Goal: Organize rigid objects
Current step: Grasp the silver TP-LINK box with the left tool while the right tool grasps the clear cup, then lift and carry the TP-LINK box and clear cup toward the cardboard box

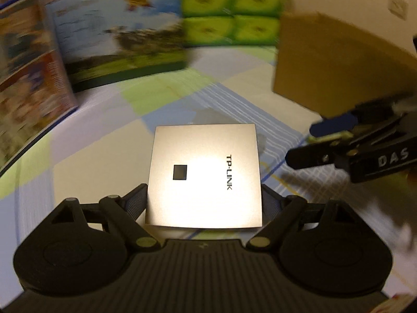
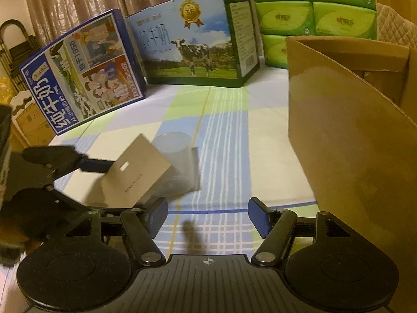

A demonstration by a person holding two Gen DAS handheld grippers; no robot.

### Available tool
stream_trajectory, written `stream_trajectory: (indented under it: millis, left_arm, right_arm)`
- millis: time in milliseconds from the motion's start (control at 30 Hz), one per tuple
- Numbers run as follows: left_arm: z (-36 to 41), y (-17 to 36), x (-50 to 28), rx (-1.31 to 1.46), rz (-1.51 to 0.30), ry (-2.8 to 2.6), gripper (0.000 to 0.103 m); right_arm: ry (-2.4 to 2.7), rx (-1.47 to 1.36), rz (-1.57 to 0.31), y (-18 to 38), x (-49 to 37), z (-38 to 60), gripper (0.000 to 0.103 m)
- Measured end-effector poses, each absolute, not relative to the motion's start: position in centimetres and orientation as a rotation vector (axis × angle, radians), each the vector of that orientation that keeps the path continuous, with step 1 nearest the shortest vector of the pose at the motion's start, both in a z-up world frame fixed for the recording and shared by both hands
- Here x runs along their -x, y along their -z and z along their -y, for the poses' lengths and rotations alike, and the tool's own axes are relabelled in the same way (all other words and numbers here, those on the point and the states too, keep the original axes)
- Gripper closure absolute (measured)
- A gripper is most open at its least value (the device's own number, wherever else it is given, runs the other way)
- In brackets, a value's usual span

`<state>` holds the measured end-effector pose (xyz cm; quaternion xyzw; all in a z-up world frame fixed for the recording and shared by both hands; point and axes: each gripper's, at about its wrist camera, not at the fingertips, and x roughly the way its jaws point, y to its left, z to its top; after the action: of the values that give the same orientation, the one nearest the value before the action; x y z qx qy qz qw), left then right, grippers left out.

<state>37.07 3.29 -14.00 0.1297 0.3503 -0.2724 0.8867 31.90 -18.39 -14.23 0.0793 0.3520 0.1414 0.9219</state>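
My left gripper (image 1: 204, 195) is shut on a flat square silver TP-LINK box (image 1: 204, 174) and holds it above the checked cloth. In the right wrist view the same box (image 2: 135, 172) shows at the left, tilted, in the left gripper's fingers (image 2: 93, 165). My right gripper (image 2: 207, 215) is open and empty above the cloth, close to the brown cardboard box (image 2: 351, 140) on its right. In the left wrist view the right gripper (image 1: 336, 140) shows at the right edge under the cardboard box (image 1: 336, 60). A clear plastic container (image 2: 179, 161) lies on the cloth behind the silver box.
A blue milk carton box (image 2: 83, 83) and a cow-print milk box (image 2: 192, 41) stand at the back left. Green tissue packs (image 2: 312, 13) are stacked at the back right. The checked cloth (image 2: 229, 130) covers the surface. A dark frame (image 2: 10, 44) stands far left.
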Motion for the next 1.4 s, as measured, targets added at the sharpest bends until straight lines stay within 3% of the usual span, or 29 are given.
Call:
stream_trajectory:
  millis: [167, 333, 667, 733, 767, 1400]
  left_arm:
    - [-5.5, 13.5, -35.4, -0.178, -0.717, 0.372, 0.017]
    - [-7.1, 13.2, -35.1, -0.168, -0.735, 0.257, 0.017]
    - [-9.0, 12.5, -33.7, -0.059, -0.733, 0.189, 0.017]
    - [-8.9, 12.4, -33.3, -0.059, -0.732, 0.185, 0.017]
    - [-8.8, 12.3, -33.1, -0.059, -0.734, 0.184, 0.017]
    - [-4.9, 8.0, -24.6, -0.030, -0.748, 0.173, 0.017]
  right_arm:
    - [-0.335, -0.116, -0.701, 14.2, -32.2, 17.0, 0.036]
    - [-0.343, -0.046, -0.669, 14.4, -33.6, 14.7, 0.028]
    - [-0.335, 0.118, -0.674, 16.2, -37.1, 10.7, 0.028]
    - [-0.325, 0.104, -0.686, 16.3, -37.5, 10.8, 0.042]
    - [-0.321, 0.094, -0.685, 16.2, -37.4, 11.0, 0.055]
    - [-0.297, 0.005, -0.705, 10.9, -24.3, 14.7, 0.055]
